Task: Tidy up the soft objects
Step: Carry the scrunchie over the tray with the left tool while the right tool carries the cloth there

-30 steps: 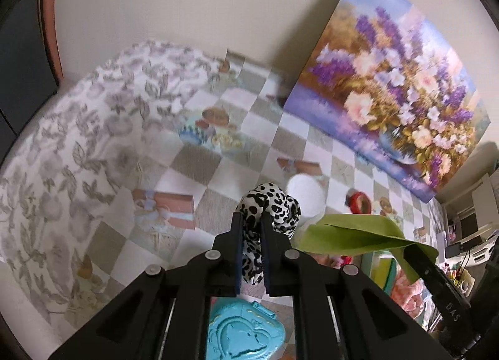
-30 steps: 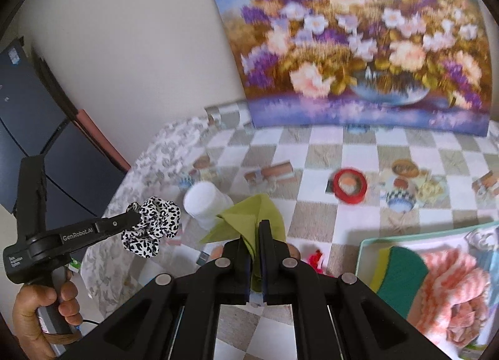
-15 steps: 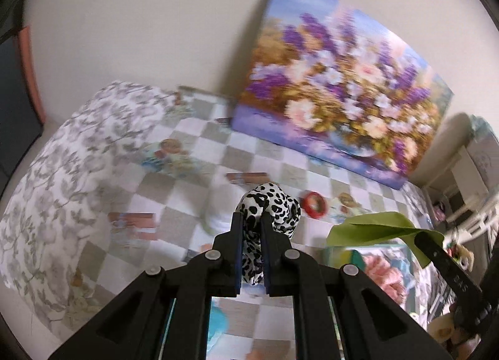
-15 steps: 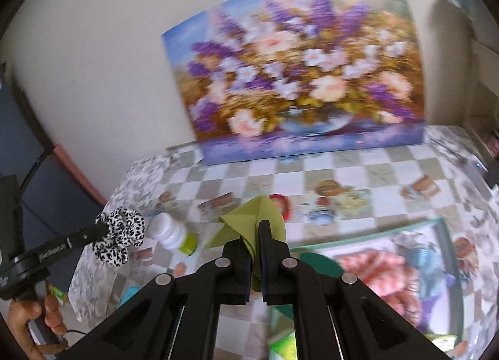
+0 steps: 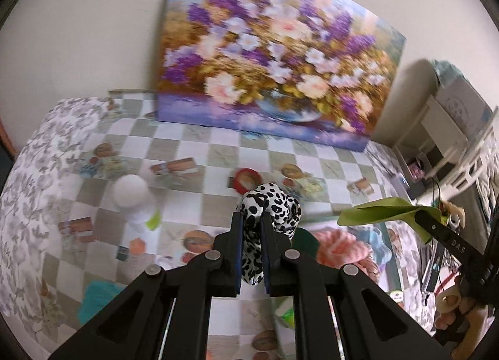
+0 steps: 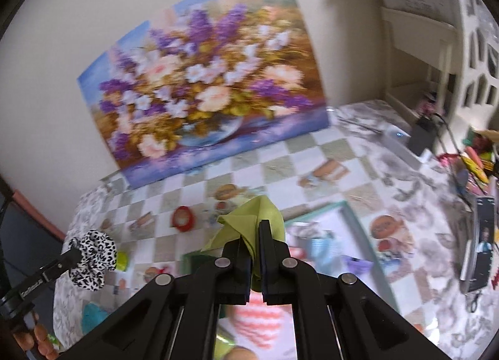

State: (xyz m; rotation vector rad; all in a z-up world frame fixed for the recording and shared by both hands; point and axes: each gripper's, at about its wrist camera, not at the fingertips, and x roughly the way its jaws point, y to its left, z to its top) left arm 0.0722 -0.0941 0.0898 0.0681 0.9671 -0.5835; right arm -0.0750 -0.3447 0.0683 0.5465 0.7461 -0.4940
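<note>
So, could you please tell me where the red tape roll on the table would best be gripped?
The red tape roll lies flat on the checked tablecloth with its hole facing up. Come from straight above and pinch one side of the ring, one finger in the hole, one outside. Both tongs are full, so probably free one first.

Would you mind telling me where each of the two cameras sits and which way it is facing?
Left wrist: sits on the left gripper, looking down along its jaws, shut on a leopard-print scrunchie, over the checkered table toward the flower painting; the right gripper and a hand show at the right edge.
Right wrist: sits on the right gripper, jaws shut on a green cloth, facing likewise; the left gripper shows at the left.
Shared: painting, red ring, tray, scrunchie, cloth.
</note>
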